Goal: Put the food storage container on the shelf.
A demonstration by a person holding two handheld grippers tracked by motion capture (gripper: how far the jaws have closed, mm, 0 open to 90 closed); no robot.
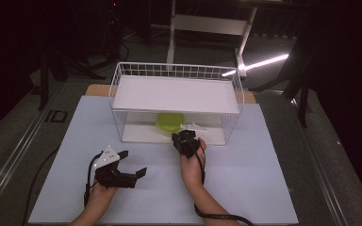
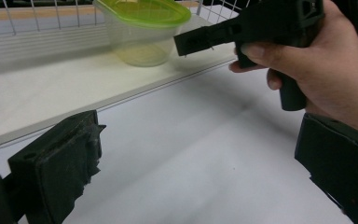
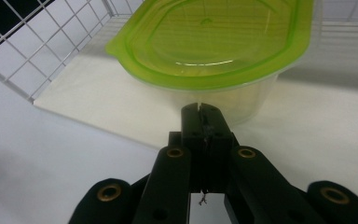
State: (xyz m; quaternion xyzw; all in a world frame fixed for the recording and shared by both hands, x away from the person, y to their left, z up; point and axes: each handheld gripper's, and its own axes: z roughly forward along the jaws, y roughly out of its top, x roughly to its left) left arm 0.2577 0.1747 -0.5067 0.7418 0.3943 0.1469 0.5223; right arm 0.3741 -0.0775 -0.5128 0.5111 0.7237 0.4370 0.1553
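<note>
At the open front of the wire basket, the right hand-held gripper (image 1: 185,139) is clenched: in its own view the two jaws meet tip to tip with nothing between them. The tips point at the container (image 3: 223,60), a clear tub with a green lid, and stop just short of its near wall; whether they touch it cannot be told. In the left gripper view the same closed jaws reach toward the tub's side from the right, with a small gap showing. A person's hand (image 2: 307,60) wraps the grip, fingers curled around the black body.

The container sits upright, lid on, on the white bottom board (image 3: 98,112) inside the wire basket (image 1: 118,89), near the board's front edge and toward the middle. A second white board lies across the basket's top, above the tub.

The left hand-held gripper (image 1: 131,162) rests low over the desk (image 1: 245,174), nearer the person and to the left of the right one. Its jaws are released, standing wide apart with bare desk between them, holding nothing. It points toward the basket front and is well apart from the container.
</note>
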